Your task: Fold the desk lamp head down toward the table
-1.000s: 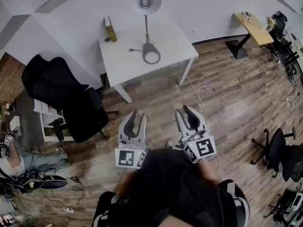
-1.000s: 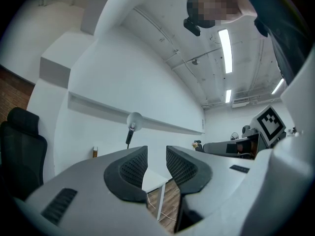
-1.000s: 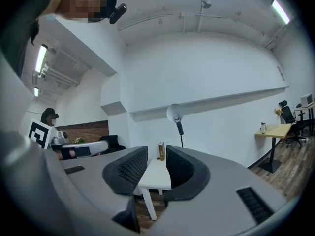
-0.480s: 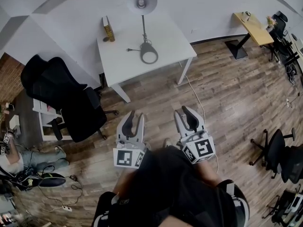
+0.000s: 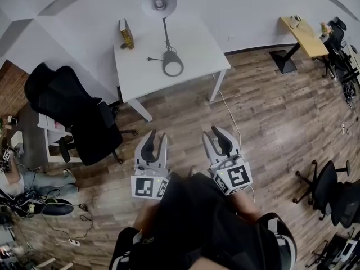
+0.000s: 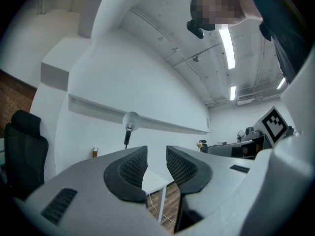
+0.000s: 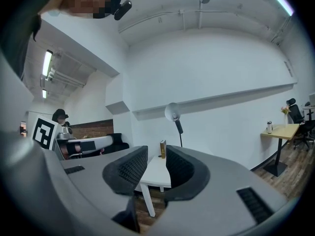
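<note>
The desk lamp (image 5: 166, 38) stands on the white table (image 5: 197, 49), which sits at 12 o'clock from the person in the head view. Its round base (image 5: 173, 68) rests near the table's middle. The thin stem rises straight, and the shade (image 5: 159, 3) is up at the stem's top, toward 11 o'clock from the base, not yet folded down. A short cord with a plug (image 5: 150, 59) lies on the tabletop at 9 o'clock of the base. A small upright book (image 5: 126, 34) stands at 10 o'clock of the base, near the table's far left corner.

Both grippers are held over the wooden floor (image 5: 270, 111), well apart from the table and touching nothing. The left gripper (image 5: 157, 138) points toward 12 o'clock. Its jaws stand a narrow gap apart with nothing between them, and only the table and floor show through the gap in the left gripper view. The right gripper (image 5: 215, 134) is beside it at 3 o'clock, its jaws likewise narrowly parted and empty.

A black office chair (image 5: 73, 114) stands at 9 o'clock of the left gripper. A wooden desk (image 5: 304, 32) stands at 2 o'clock, by the wall.
</note>
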Demonstrator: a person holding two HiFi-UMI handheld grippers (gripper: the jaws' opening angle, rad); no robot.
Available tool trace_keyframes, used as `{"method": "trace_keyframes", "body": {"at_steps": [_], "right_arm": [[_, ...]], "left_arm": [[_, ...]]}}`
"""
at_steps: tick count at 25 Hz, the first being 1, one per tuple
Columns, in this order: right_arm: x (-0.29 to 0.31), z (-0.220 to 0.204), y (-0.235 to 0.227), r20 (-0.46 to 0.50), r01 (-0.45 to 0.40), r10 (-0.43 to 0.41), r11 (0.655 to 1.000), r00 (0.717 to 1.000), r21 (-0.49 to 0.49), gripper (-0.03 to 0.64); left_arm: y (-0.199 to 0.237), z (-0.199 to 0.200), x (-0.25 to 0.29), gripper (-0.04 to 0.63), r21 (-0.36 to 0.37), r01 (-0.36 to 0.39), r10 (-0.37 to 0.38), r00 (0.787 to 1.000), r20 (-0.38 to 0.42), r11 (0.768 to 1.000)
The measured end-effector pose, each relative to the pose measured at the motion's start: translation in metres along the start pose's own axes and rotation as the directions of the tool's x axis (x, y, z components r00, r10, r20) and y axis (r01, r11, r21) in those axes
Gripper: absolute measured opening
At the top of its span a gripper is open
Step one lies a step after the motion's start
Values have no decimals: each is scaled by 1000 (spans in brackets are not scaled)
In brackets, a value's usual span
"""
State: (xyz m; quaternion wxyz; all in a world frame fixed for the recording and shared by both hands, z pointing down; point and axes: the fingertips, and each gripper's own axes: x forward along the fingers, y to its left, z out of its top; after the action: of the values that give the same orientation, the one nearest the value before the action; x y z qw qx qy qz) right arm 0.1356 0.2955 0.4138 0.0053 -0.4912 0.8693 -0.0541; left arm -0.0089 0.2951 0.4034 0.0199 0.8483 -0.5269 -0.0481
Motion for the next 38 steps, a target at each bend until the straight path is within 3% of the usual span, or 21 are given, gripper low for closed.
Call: {"method": "trace_keyframes", "body": {"at_steps": [8, 18, 38], "right_arm": [[9, 1, -23, 3, -22, 22, 1000, 1000, 4, 115], [78, 0, -46, -5, -2, 2, 1000, 1000, 1, 115], [288, 19, -69, -12, 82, -82, 997, 997, 0, 117]], "left_arm": [[-3, 3, 19, 118, 11, -30, 30, 999, 13, 999], [42, -7, 84, 120, -9, 1, -1, 1000, 12, 1000], [205, 5, 228, 126, -41, 103, -103, 995, 11, 994]]}}
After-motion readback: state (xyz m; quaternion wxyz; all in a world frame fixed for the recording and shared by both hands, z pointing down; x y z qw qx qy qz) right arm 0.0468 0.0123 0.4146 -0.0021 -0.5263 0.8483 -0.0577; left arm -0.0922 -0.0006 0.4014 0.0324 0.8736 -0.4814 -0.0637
